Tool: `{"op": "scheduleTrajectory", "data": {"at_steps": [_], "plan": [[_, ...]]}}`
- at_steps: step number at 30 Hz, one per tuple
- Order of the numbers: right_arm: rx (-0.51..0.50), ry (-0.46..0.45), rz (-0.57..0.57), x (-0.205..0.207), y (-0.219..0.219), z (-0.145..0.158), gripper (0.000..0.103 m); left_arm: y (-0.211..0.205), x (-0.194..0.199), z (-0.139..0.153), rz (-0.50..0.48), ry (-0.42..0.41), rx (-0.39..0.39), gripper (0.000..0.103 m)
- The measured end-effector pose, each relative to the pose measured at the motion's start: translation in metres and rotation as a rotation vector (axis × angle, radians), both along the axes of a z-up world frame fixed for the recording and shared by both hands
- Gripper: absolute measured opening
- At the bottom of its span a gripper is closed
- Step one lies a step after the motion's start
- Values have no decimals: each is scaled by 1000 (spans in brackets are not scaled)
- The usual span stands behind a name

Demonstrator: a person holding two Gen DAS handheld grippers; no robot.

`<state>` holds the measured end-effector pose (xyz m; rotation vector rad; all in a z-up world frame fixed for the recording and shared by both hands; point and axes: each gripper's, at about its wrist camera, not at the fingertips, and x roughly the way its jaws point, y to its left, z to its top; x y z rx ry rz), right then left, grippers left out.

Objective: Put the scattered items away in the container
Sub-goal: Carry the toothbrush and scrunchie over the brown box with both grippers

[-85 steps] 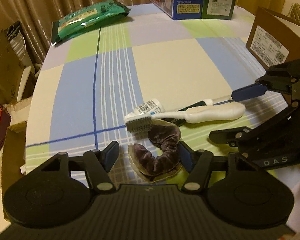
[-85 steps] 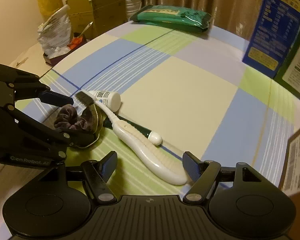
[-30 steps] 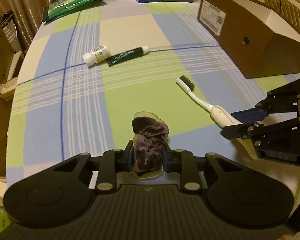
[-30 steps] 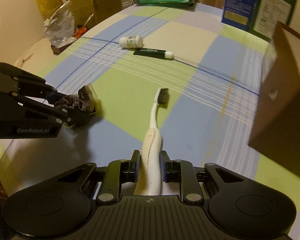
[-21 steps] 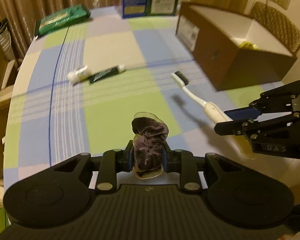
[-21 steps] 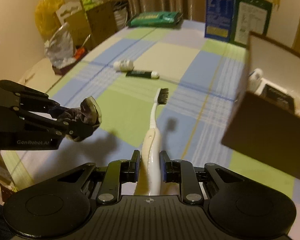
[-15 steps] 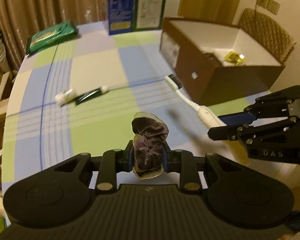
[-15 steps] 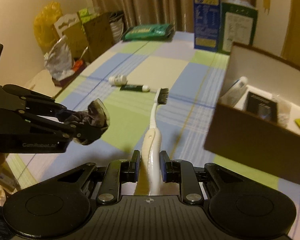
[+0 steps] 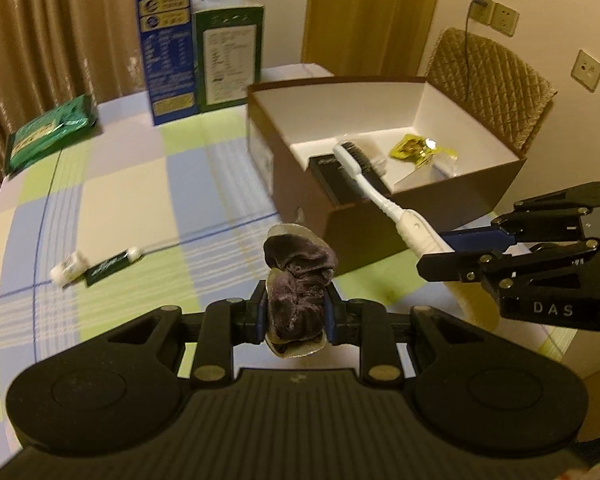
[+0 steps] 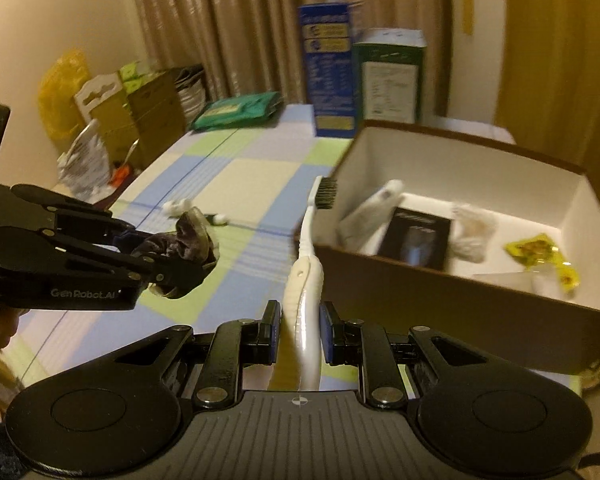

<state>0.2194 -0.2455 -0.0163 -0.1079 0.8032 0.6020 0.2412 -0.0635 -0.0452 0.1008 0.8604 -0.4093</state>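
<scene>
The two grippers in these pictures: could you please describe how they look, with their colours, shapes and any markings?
Both are matte black. The left gripper and the right gripper each have two straight fingers with blue pads, jointed bars with silver rivets, two round discs and a ribbed centre plate. From the side, the left one reads "GenRobot.AI" in pale letters, the right one "DAS". No cables show.

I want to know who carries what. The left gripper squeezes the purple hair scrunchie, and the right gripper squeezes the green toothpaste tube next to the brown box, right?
Not quite. The right gripper squeezes a white toothbrush, not the toothpaste tube, which lies on the table beside a small white bottle. The right wrist view shows it. The left gripper does squeeze the purple scrunchie, next to the brown box.
</scene>
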Motion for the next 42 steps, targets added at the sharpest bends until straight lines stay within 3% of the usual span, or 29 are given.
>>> {"op": "scheduleTrajectory", "data": {"at_steps": [9, 18, 28, 42], "plan": [[28, -27, -128, 32, -67, 26, 17, -50, 25, 15, -54, -41, -25, 22], [61, -34, -206, 91, -114, 40, 17, -104, 80, 25, -67, -69, -54, 22], [18, 4, -213, 146, -142, 26, 17, -156, 133, 16, -72, -48, -58, 22], [-84, 54, -170, 194, -163, -4, 17, -201, 185, -19, -46, 55, -48, 22]]}}
